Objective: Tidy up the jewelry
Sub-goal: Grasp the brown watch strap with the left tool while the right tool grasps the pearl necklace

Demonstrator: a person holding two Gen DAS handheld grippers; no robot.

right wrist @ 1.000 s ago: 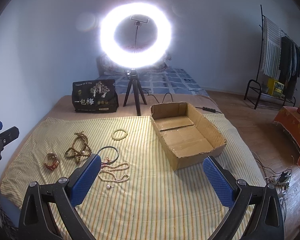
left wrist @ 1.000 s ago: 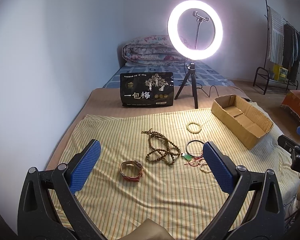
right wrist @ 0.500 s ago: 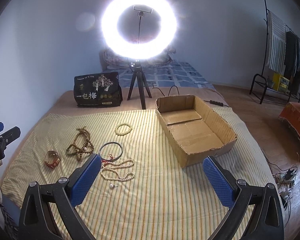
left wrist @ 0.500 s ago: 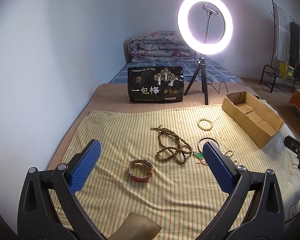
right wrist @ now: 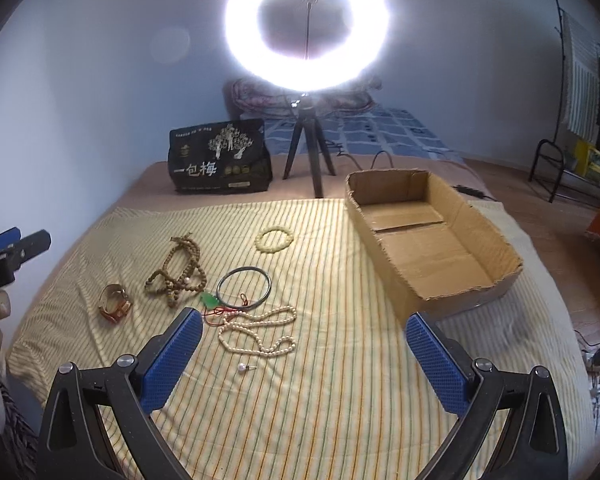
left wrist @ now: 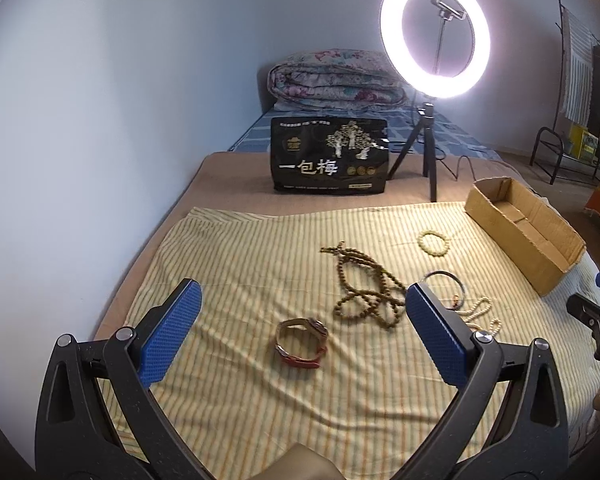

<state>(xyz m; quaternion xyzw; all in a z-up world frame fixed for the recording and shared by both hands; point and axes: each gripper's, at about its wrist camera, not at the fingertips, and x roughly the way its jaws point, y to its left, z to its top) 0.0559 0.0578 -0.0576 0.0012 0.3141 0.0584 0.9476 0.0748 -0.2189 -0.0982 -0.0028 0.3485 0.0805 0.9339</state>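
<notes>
- Your ring light (left wrist: 435, 36) glows on its small black tripod (left wrist: 424, 148), standing on the bed behind the striped yellow cloth (left wrist: 260, 248).
- You have a black snack bag (left wrist: 329, 156) with white Chinese lettering upright just left of the tripod.
- A folded floral quilt (left wrist: 332, 80) lies against the far wall.
- A clothes rack (right wrist: 580, 92) stands at your far right.

Matt striped cloth (right wrist: 340, 360), rough cardboard box (right wrist: 432, 248), glossy pearl necklace (right wrist: 260, 332), smooth metal bangle (right wrist: 244, 288)
</notes>
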